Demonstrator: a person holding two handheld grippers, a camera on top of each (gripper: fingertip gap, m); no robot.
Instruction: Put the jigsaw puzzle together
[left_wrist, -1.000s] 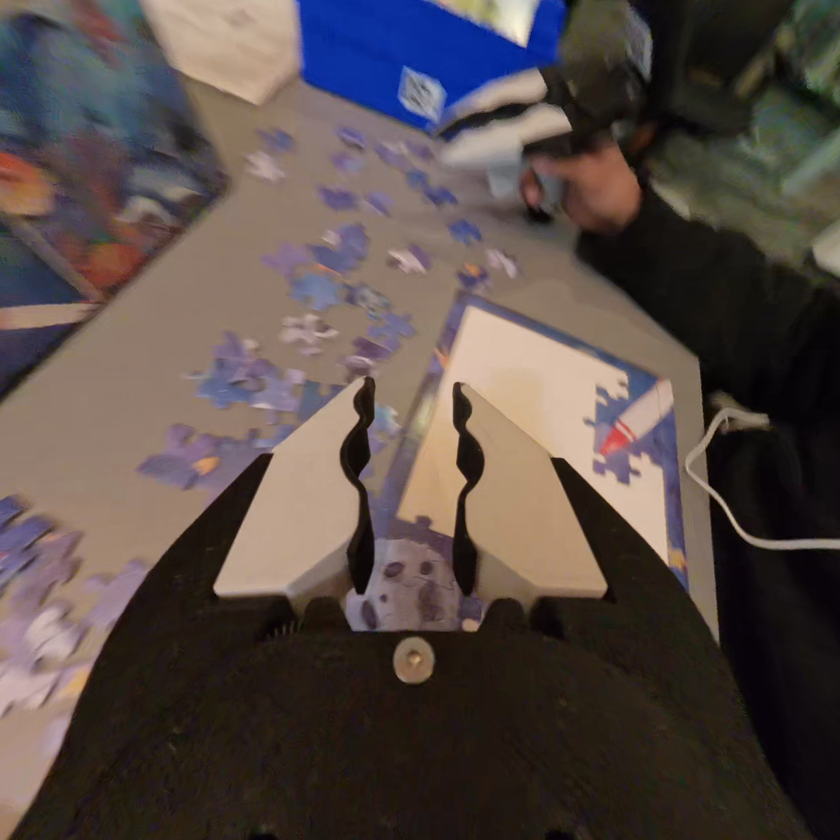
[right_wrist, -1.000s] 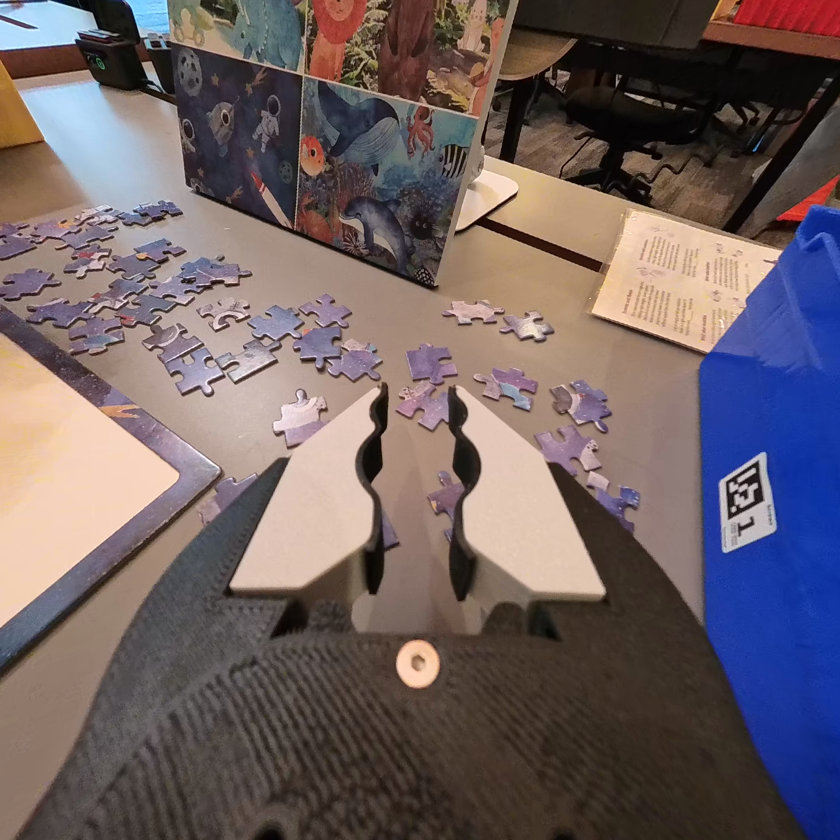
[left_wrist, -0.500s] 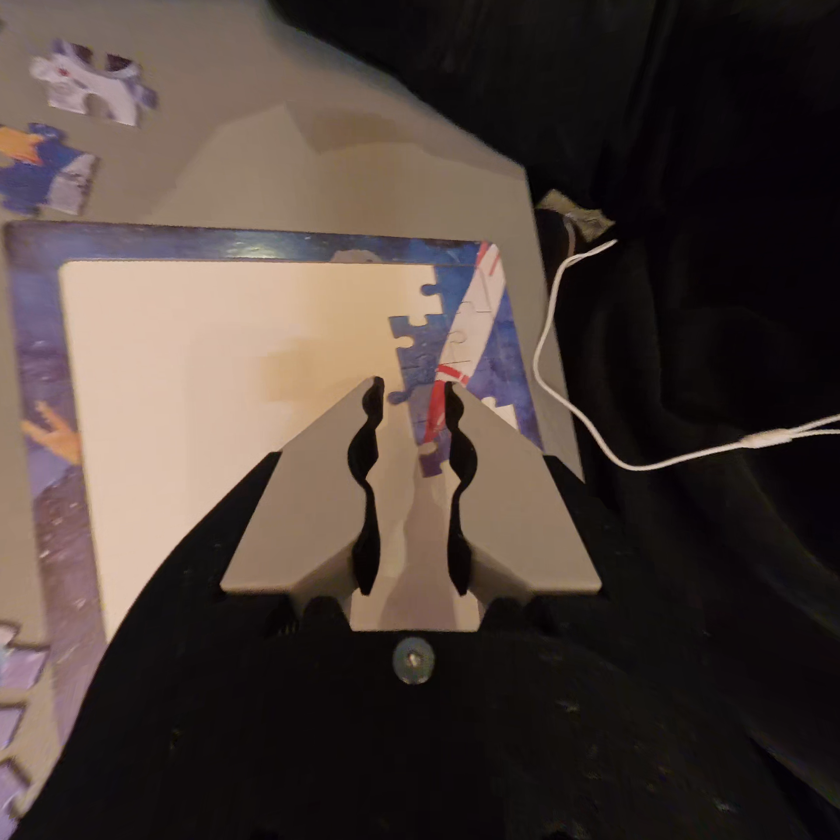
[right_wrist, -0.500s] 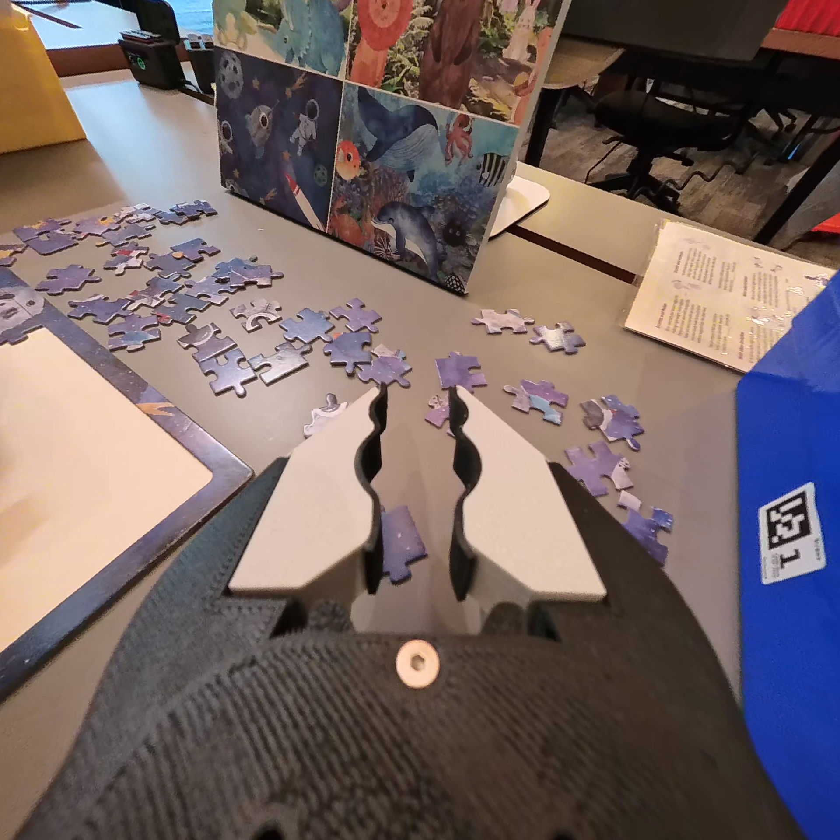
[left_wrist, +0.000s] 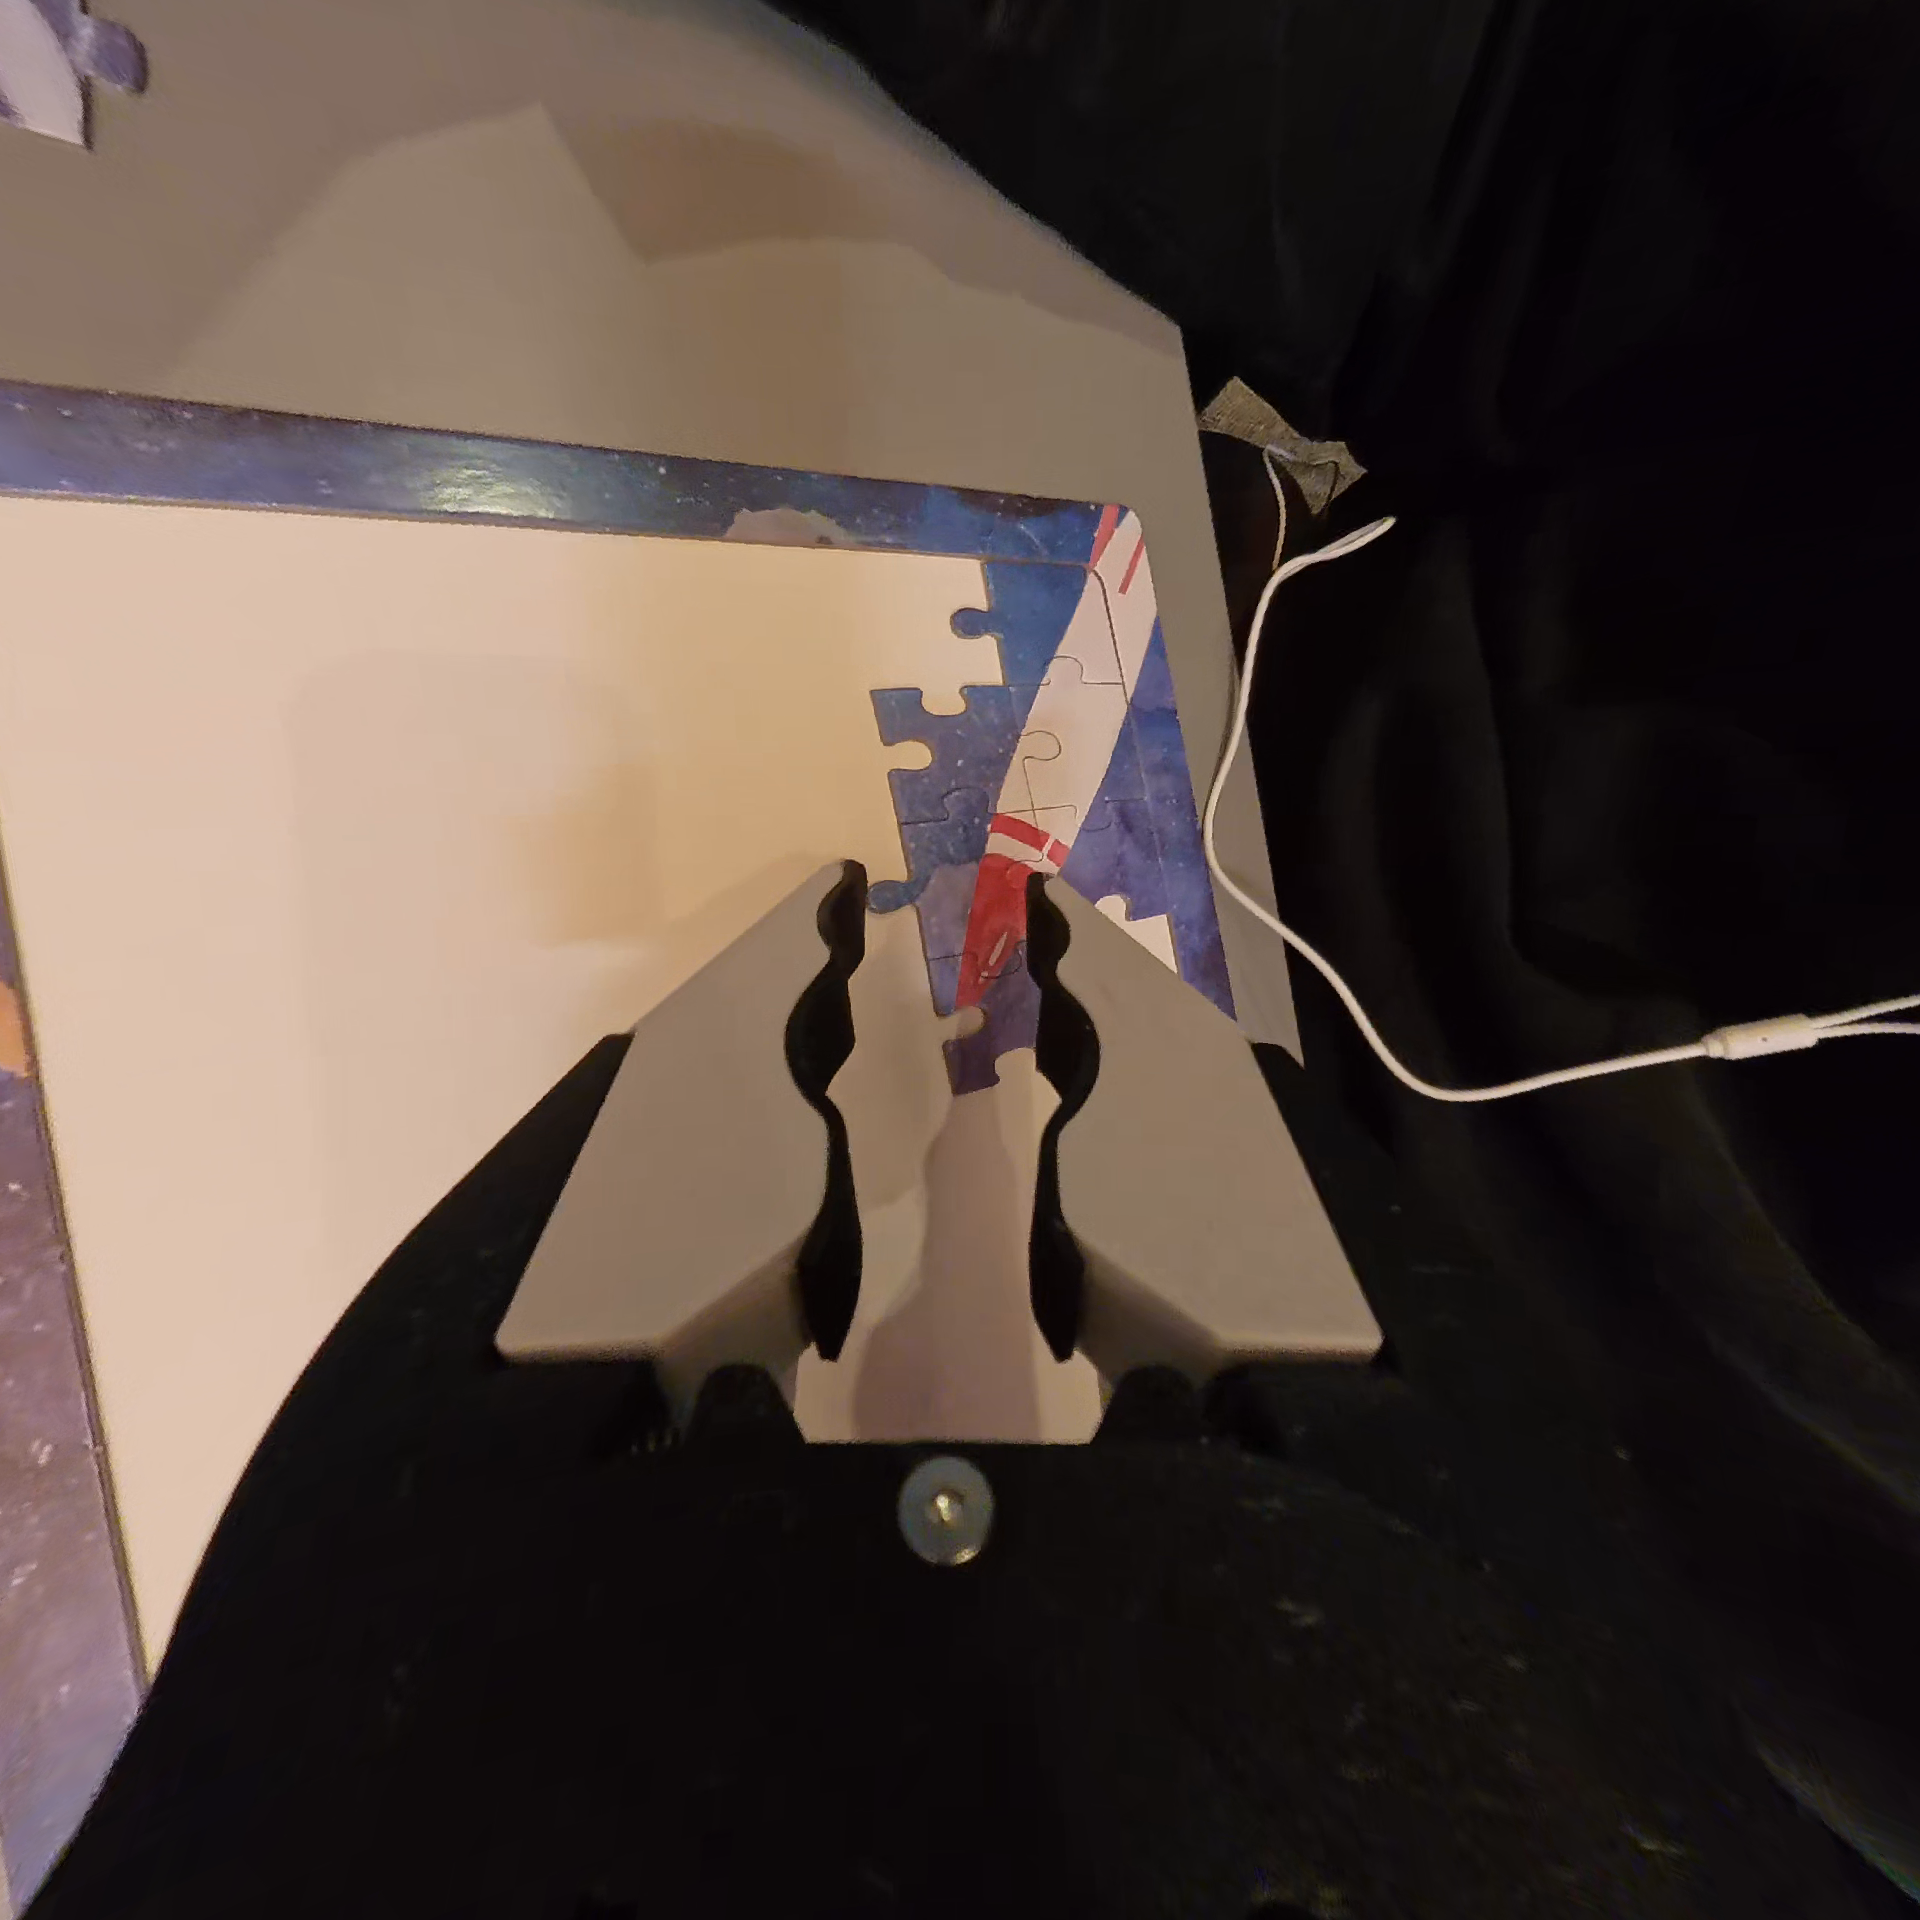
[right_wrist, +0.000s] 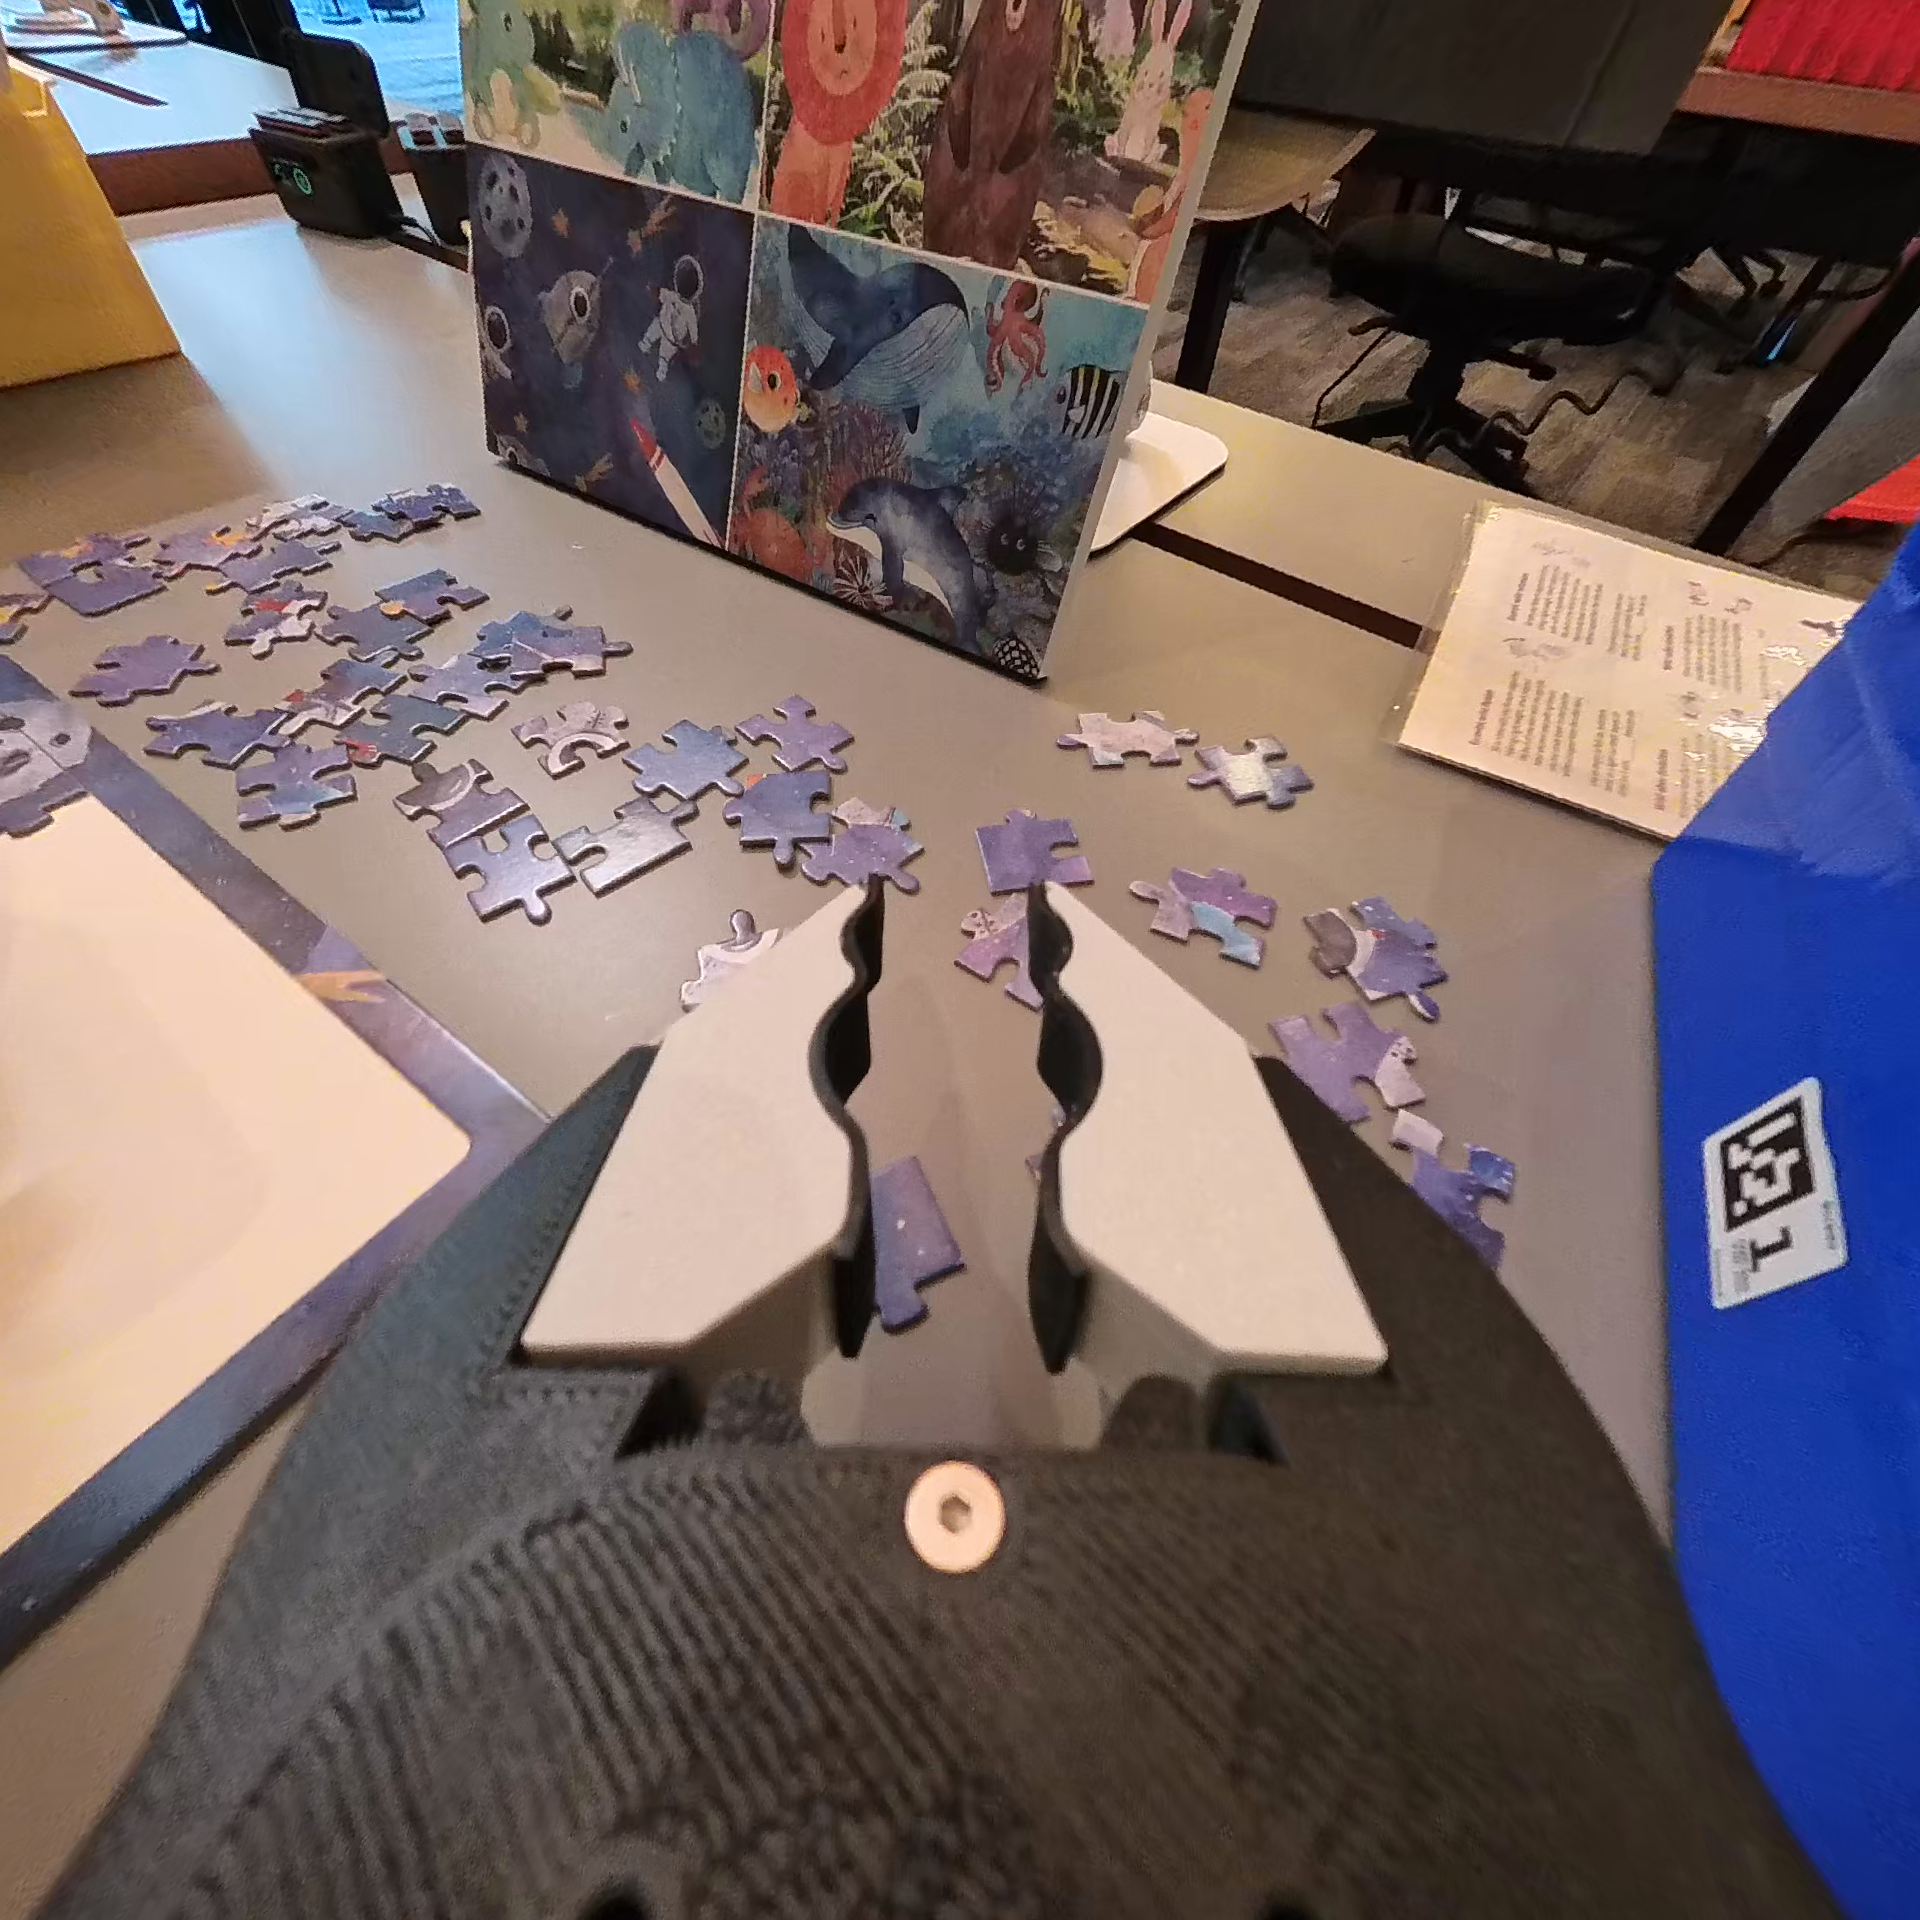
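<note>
Both narrowly parted and holding nothing, the left gripper (left_wrist: 945, 883) hovers over joined rocket pieces (left_wrist: 1049, 790), the right gripper (right_wrist: 956, 904) over loose puzzle pieces (right_wrist: 1029, 847).

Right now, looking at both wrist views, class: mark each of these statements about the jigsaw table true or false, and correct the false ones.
1. The puzzle tray is completely filled with pieces. False: only a joined patch at one corner is assembled; the rest is bare cream board.
2. The left gripper has its jaws apart over the assembled patch. True.
3. Loose pieces lie scattered on the grey table. True.
4. The picture box lies flat on the table. False: it stands upright behind the pieces.
5. The right gripper grips a red piece. False: its jaws are apart, with nothing pinched; the pieces under it are purple and blue.
</note>
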